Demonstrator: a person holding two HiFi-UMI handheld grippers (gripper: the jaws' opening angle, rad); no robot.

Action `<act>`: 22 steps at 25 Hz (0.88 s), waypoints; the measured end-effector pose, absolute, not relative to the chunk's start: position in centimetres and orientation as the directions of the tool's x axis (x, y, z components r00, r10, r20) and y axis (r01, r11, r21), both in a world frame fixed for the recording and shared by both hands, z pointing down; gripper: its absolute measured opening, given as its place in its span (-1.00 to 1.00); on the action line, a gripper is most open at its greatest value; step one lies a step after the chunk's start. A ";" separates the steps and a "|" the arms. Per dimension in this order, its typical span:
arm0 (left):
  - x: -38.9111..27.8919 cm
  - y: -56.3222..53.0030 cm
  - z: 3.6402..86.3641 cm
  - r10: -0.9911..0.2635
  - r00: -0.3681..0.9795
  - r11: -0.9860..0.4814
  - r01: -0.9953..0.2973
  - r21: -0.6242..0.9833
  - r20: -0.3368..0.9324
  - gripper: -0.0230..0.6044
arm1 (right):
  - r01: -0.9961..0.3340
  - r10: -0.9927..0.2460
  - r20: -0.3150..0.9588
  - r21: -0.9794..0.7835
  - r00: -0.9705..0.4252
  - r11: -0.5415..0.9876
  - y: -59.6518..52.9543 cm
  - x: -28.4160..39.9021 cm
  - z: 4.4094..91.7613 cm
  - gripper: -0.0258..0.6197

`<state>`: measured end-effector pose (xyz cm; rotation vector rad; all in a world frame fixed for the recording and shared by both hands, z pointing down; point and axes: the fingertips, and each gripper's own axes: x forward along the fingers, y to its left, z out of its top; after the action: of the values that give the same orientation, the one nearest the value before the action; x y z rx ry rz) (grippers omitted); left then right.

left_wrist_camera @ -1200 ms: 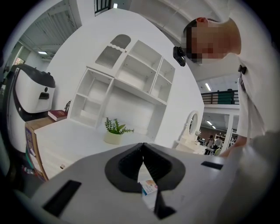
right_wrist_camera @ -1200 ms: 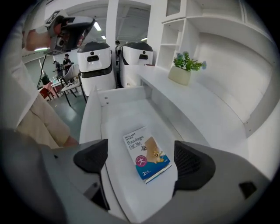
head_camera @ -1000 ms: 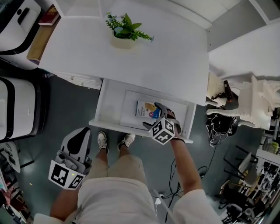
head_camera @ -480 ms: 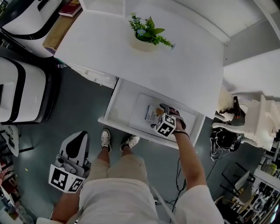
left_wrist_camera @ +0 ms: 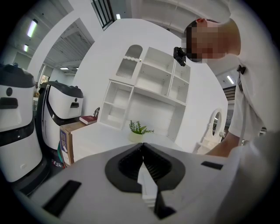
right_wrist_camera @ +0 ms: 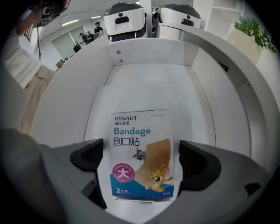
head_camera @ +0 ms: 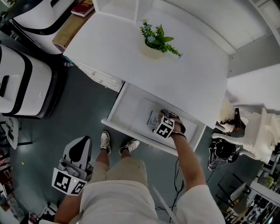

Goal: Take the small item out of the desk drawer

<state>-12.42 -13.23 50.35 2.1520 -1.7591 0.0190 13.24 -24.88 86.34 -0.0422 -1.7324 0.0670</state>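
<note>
The desk drawer stands pulled out below the white desk top. A small bandage box, white and blue with a cartoon print, lies flat on a white sheet on the drawer floor. The head view shows that box just beyond my right gripper. My right gripper is open at full width, its dark pads on either side of the box without pressing it. My left gripper hangs low at the person's left side, away from the drawer. Its jaws are shut with nothing in them.
A potted plant stands on the desk top. White machines, a cardboard box and a red book are to the left. White furniture and cables crowd the right. The person's feet are at the drawer front.
My right gripper has reached further into the drawer, so the bandage box now sits between its jaws. The head view has shifted; the left gripper stays low at the side.
</note>
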 end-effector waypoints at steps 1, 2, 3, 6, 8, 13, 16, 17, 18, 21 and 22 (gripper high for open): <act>-12.3 -13.2 50.3 -0.946 0.224 -0.160 -0.951 0.266 0.233 -0.87 | -0.011 0.067 0.986 -0.069 -0.155 0.998 -24.9 13.2 86.4 0.72; -12.2 -13.2 50.3 -0.947 0.223 -0.158 -0.951 0.267 0.231 -0.88 | -0.011 0.068 0.986 -0.070 -0.149 0.997 -24.9 13.2 86.4 0.72; -12.2 -13.1 50.2 -0.948 0.221 -0.157 -0.951 0.268 0.230 -0.87 | -0.011 0.068 0.987 -0.070 -0.147 0.997 -24.9 13.1 86.4 0.72; -12.0 -12.8 50.0 -0.951 0.215 -0.152 -0.951 0.269 0.224 -0.87 | -0.011 0.069 0.986 -0.071 -0.151 0.997 -24.8 13.0 86.3 0.72; -11.9 -12.6 49.9 -0.951 0.216 -0.153 -0.951 0.269 0.221 -0.87 | -0.015 0.067 0.987 -0.070 -0.146 0.997 -24.7 13.0 86.3 0.72; -11.5 -12.2 49.6 -0.950 0.223 -0.162 -0.950 0.265 0.218 -0.88 | -0.018 0.049 0.991 -0.052 -0.127 0.998 -24.8 13.1 86.2 0.72; -11.4 -12.0 49.1 -0.950 0.230 -0.172 -0.951 0.257 0.213 -0.87 | -0.023 0.042 0.990 -0.046 -0.137 0.999 -24.7 13.1 86.0 0.71; -11.4 -12.0 48.8 -0.950 0.232 -0.176 -0.951 0.254 0.210 -0.87 | -0.025 0.041 0.990 -0.045 -0.138 0.999 -24.6 13.1 85.9 0.70; -11.4 -12.0 48.5 -0.951 0.234 -0.180 -0.951 0.251 0.204 -0.87 | -0.025 0.040 0.989 -0.044 -0.139 0.999 -24.5 13.1 85.8 0.68; -11.2 -12.1 47.7 -0.951 0.246 -0.199 -0.951 0.237 0.188 -0.87 | -0.029 0.040 0.989 -0.045 -0.145 0.999 -23.9 13.2 85.5 0.47; -11.1 -12.2 47.5 -0.950 0.251 -0.205 -0.950 0.234 0.185 -0.87 | -0.038 0.037 0.988 -0.043 -0.149 0.998 -23.7 13.2 85.4 0.43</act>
<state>-11.09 -12.20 47.52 2.2287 -1.7573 0.0007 13.22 -23.66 85.41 0.0003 -1.7191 0.0651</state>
